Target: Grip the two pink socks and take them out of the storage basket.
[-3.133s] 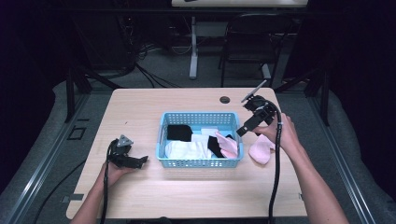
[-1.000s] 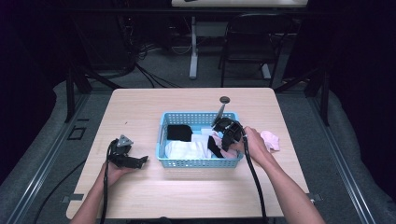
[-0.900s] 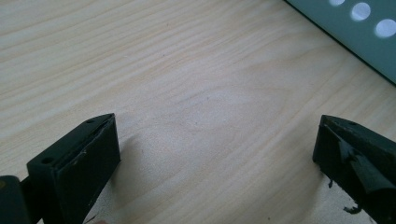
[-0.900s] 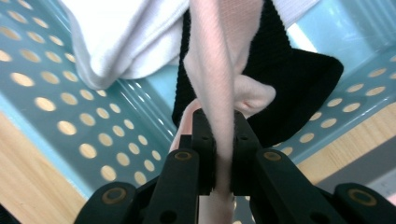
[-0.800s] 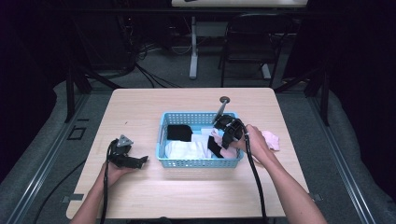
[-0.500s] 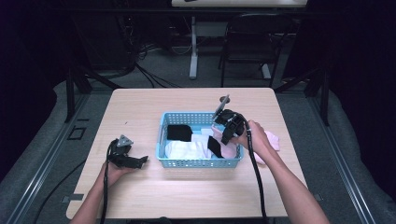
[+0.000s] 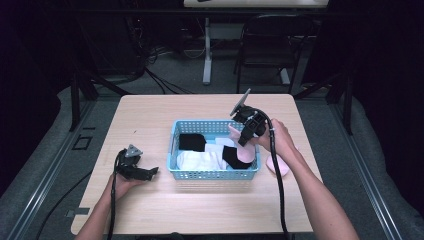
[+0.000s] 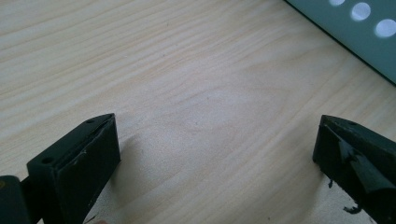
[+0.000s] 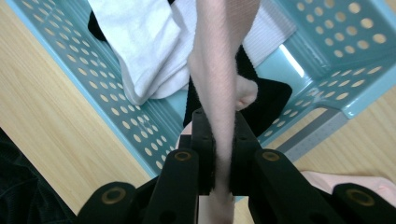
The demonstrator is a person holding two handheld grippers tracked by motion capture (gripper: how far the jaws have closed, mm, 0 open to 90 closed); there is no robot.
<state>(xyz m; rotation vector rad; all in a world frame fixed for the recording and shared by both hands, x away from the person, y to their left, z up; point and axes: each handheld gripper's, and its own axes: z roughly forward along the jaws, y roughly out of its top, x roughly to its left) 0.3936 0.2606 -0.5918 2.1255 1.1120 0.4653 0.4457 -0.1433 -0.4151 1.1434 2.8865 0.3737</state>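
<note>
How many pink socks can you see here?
2: one pink sock pinched in the right claw above the basket, another on the table beside it. More may be hidden.

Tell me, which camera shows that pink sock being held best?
The right gripper view: the pink sock runs up the middle, pinched between the right gripper fingers above the blue basket. The high view shows it as a small pink bit at the gripper. The left gripper view looks at bare table.
</note>
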